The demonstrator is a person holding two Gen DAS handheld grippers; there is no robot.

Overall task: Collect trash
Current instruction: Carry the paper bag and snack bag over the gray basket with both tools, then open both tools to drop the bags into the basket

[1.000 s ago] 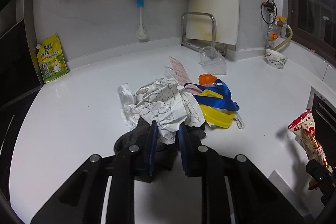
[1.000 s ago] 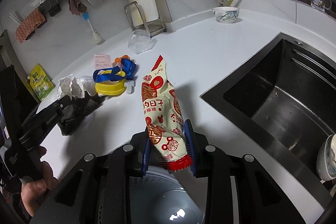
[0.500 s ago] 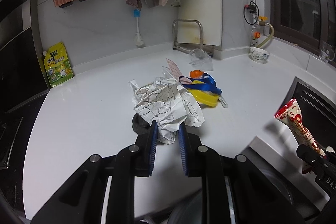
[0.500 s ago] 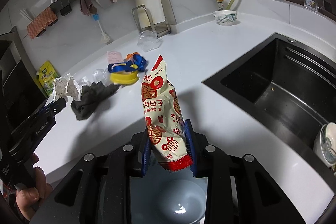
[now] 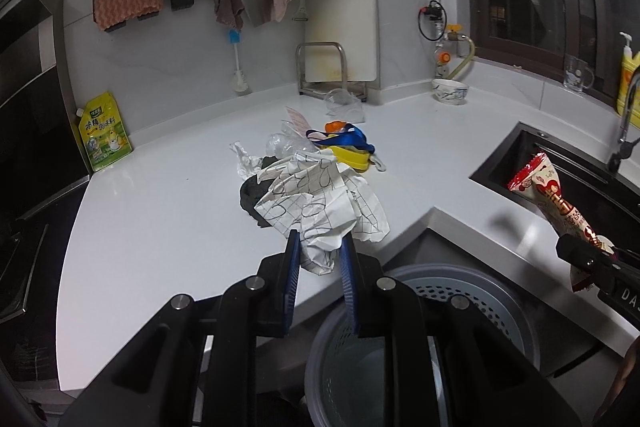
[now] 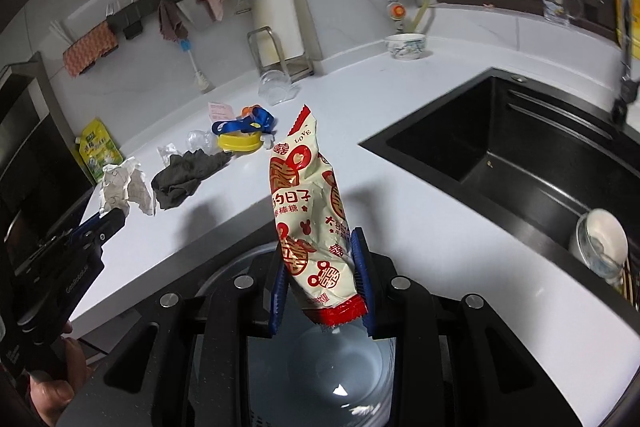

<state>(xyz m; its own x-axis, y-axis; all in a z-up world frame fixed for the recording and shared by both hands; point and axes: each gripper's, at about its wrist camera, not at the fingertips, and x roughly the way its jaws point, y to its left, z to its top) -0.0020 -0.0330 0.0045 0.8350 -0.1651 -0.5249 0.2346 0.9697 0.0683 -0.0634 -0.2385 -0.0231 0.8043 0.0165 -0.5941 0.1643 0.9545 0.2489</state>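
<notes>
- While clamped in the right gripper [image 6: 320, 283], the snack wrapper [image 6: 310, 203] stands upright, long axis vertical, cream with red print, above the bin [image 6: 320, 367].
- Left gripper [image 5: 320, 255] pinches crumpled paper [image 5: 320, 203], near counter [image 5: 160, 207] edge.

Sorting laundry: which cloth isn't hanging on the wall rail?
The dark grey cloth, crumpled on the counter beside the yellow lid; the others hang.

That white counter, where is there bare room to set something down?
The counter is bare between the yellow pouch and the dark rag, and between the bowl and sink. The middle is crowded with trash.
</notes>
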